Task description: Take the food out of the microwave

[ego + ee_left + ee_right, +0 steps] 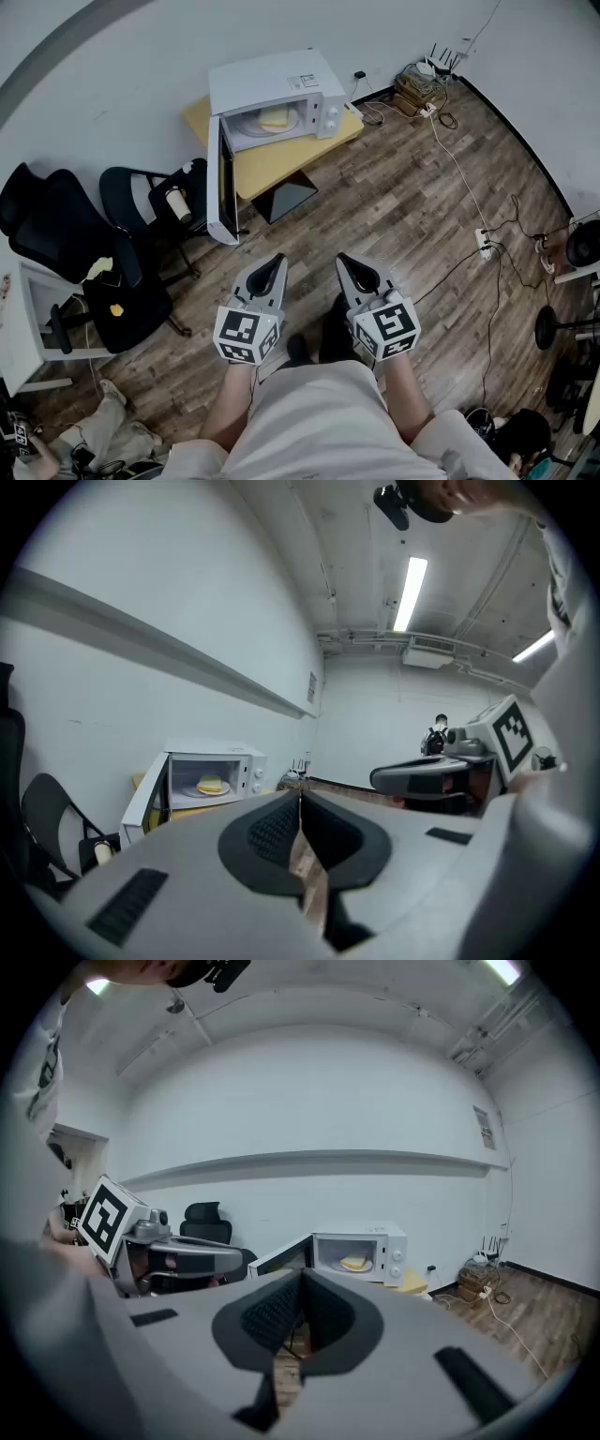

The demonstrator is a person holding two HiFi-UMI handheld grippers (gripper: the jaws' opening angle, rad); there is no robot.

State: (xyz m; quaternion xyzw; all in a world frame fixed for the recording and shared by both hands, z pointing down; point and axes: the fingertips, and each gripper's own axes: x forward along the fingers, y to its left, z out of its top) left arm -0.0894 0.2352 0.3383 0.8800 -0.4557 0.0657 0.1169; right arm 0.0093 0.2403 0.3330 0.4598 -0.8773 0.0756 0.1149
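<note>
- The food (273, 117), a single pale yellow piece, has not been taken out. It lies inside the microwave (281, 80) on the one plate (189, 791) in the cavity.
- There is one microwave, and its one door (223, 183) is already swung fully open, so the opening step looks done.
- The approach, the grasp and the lift out of the microwave all remain to be done.
- One yellow-topped table (272, 164) carries the microwave.
- There are two grippers, the left gripper (277, 257) and the right gripper (341, 257). They are held side by side, well apart from the microwave and pointing toward it.
- Each gripper has its jaws pressed together with nothing between them.
- Two black office chairs (155, 202) (56, 234) stand on the door side of the microwave.
</note>
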